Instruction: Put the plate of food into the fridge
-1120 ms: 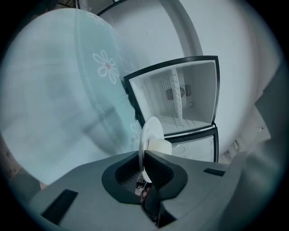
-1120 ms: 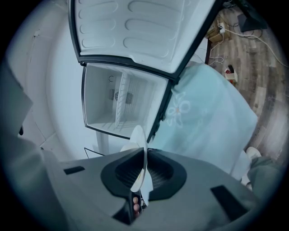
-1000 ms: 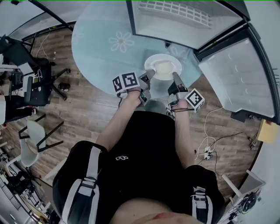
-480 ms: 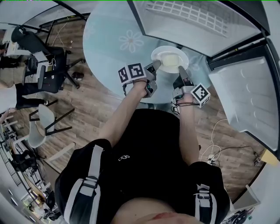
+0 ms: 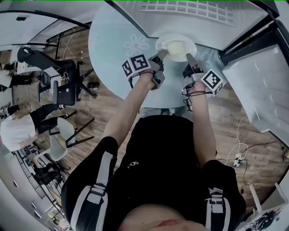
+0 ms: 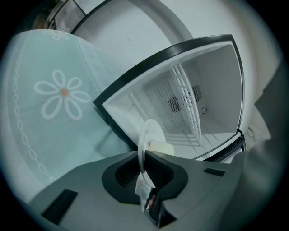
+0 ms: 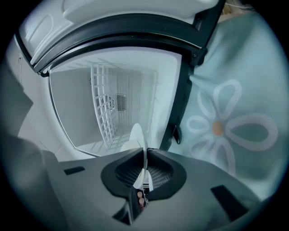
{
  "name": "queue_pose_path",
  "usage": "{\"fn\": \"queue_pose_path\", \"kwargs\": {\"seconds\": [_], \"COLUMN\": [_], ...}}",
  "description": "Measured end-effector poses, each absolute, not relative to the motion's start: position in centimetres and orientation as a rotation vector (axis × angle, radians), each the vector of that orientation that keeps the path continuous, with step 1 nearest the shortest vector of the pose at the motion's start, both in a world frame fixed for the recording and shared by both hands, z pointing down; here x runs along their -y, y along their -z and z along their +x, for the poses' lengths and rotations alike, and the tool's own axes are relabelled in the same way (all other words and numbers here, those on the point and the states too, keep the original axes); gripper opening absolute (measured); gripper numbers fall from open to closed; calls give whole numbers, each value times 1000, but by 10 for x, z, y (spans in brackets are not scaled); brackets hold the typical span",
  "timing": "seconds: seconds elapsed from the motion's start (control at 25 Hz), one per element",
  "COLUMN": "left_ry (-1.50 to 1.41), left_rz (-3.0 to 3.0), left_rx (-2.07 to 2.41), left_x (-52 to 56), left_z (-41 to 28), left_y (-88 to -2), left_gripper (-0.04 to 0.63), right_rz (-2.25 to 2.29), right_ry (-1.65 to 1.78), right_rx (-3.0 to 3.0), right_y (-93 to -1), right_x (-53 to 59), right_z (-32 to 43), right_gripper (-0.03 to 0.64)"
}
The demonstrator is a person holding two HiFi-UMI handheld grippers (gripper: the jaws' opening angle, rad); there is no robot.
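Note:
A white plate [image 5: 176,45] with a pale block of food [image 5: 179,45] is held level between both grippers, at the mouth of the open fridge [image 5: 194,13]. My left gripper [image 5: 161,55] pinches the plate's left rim; its jaws are opening slightly with the rim still between the pads. My right gripper [image 5: 189,57] is shut on the right rim. In the left gripper view the plate [image 6: 151,133] stands edge-on in the gripper [image 6: 143,155], food [image 6: 160,147] beside it, the fridge's white interior [image 6: 203,99] ahead. The right gripper view shows the plate [image 7: 137,135] clamped in the gripper [image 7: 145,155] before the fridge's wire shelf [image 7: 104,108].
The fridge door [image 5: 262,90] hangs open at the right. A pale round rug with flower prints [image 5: 117,45] lies under the plate on the wooden floor. Office chairs [image 5: 67,90] and a person [image 5: 18,131] are at the left. Cables [image 5: 237,155] lie at the right.
The plate and both grippers have moved forward and up toward the fridge opening. The head view has shifted, so the fridge now fills the top edge.

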State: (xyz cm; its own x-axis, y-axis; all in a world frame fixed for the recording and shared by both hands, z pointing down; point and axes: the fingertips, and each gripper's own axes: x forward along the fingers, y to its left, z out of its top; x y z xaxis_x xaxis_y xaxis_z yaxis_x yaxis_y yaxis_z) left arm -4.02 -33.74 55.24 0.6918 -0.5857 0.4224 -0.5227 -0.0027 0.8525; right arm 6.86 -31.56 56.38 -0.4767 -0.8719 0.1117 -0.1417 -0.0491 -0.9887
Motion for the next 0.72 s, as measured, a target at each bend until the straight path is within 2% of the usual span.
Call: {"fn": "queue_pose_path", "kwargs": {"seconds": [0.72], "left_ry": [-111], "left_rz": [1715], "left_rx": [949], "left_x": [414], "left_z": [-14], "left_y": [-575], "left_gripper": [65], "right_rz": [-1248], "right_ry": [1535], "right_rx": [-1528], "right_y": [-577], "right_x": [383], "right_z": [94], "right_gripper": [28]}}
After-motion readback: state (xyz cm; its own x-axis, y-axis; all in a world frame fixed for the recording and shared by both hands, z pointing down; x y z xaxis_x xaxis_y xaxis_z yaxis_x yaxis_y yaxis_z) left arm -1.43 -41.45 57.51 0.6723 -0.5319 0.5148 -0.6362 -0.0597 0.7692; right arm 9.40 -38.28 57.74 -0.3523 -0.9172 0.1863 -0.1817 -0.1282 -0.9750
